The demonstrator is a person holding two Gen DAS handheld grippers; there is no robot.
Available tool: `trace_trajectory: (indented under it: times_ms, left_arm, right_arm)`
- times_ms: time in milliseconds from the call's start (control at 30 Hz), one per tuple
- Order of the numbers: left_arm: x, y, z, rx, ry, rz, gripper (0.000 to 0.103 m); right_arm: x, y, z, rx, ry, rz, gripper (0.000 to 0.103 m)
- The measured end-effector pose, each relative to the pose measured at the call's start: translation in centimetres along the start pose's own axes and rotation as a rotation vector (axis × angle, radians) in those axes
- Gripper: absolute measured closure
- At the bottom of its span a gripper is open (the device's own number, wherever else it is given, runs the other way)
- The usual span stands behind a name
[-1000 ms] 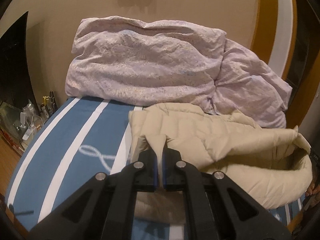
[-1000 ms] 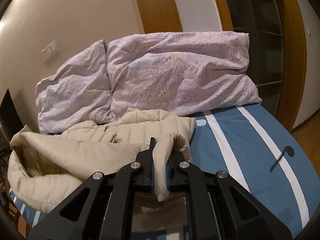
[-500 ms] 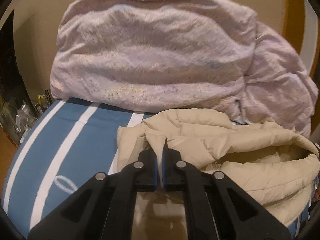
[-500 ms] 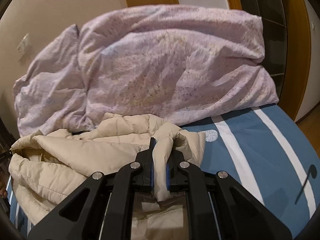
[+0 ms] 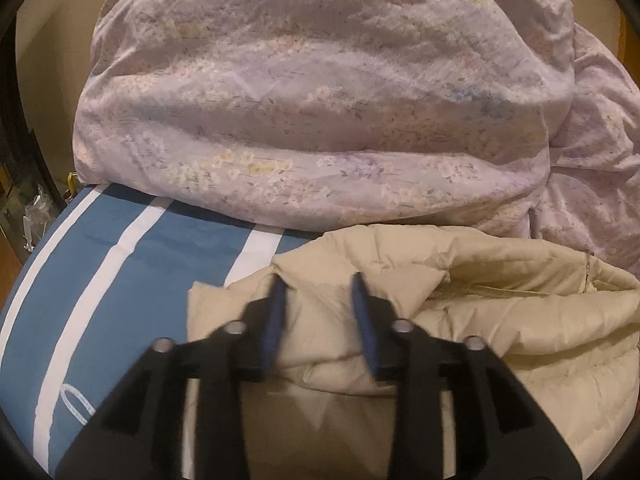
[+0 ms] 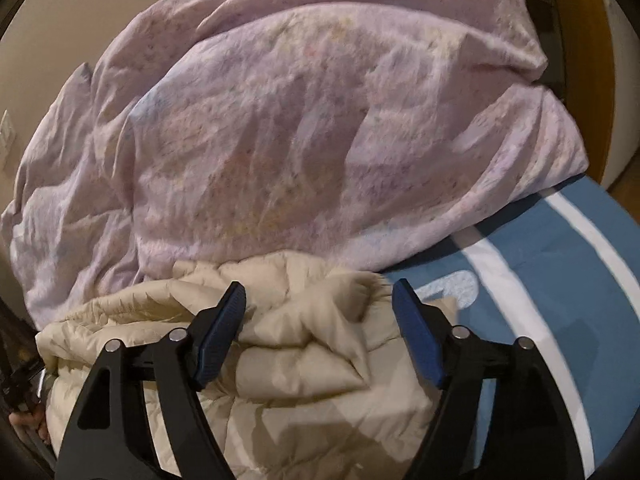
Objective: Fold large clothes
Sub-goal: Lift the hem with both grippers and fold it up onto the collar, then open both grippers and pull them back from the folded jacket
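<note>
Now both claws, left claw point(image 5: 318, 292) and right claw point(image 6: 320, 296), have just been opening (jacket point(image 5: 460, 320) released).

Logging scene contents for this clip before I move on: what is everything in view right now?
Beige quilted puffer jacket: one, beige, bunched on the bed in front of the duvet, under both grippers.
Lilac floral duvet: one, pale purple, heaped behind the jacket.
Blue bedsheet with white stripes: one, blue and white, beneath everything.
Wall socket plate: one, white, left edge of right view.
Left gripper: black, blue pads, jaws just opened, jacket released.
Right gripper: black, blue pads, jaws just opened wide over jacket.
</note>
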State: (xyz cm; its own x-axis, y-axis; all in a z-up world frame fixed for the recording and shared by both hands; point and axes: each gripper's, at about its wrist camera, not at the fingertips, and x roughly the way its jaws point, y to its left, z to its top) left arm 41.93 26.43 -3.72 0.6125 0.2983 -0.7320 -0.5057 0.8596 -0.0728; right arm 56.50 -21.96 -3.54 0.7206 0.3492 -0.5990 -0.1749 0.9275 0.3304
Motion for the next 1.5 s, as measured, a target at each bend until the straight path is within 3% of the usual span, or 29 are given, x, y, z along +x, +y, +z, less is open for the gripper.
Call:
trace_trajectory:
  times_ms: [33,100,133,300,500,700,967,1333,1500]
  left_arm:
    - [-0.2,0.0,0.1,-0.001,0.002,0.001,0.053]
    - [-1.4,0.2,0.3,0.005,-0.025,0.016,0.029]
    - [-2.3,0.3,0.3,0.012,-0.051,0.022,0.028]
    - [-6.4,1.2,-0.4,0.045,-0.119,0.031,0.024]
    - [-7.1,0.4,-2.0,0.086,-0.098,0.039,0.023]
    - [-4.5,-1.4,-2.5,0.106,-0.058,0.058,0.023]
    - [-0.4,-2.1,-2.4,0.111,-0.023,0.122,0.023]
    - [1.7,-0.4,-2.9,0.037,0.004,0.1,0.017]
    - [2.3,0.5,-2.9,0.001,0.025,0.085,0.014]
  right_arm:
    - [-0.4,0.0,0.1,0.002,-0.007,0.0,0.026]
    - [-2.0,-0.1,0.2,0.01,-0.041,0.012,0.026]
    - [-3.1,-0.1,0.1,0.003,-0.062,0.017,0.026]
    - [-6.7,1.2,-0.6,-0.074,-0.096,0.044,0.027]
    - [-5.9,4.6,-2.2,-0.201,-0.036,0.04,0.037]
    - [-2.6,5.6,-2.7,-0.248,-0.007,-0.042,0.041]
    - [2.1,3.4,-3.0,-0.19,0.074,-0.137,0.043]
    - [5.1,3.7,-3.9,-0.23,0.156,-0.234,0.042]
    - [5.8,3.4,-4.1,-0.22,0.182,-0.229,0.041]
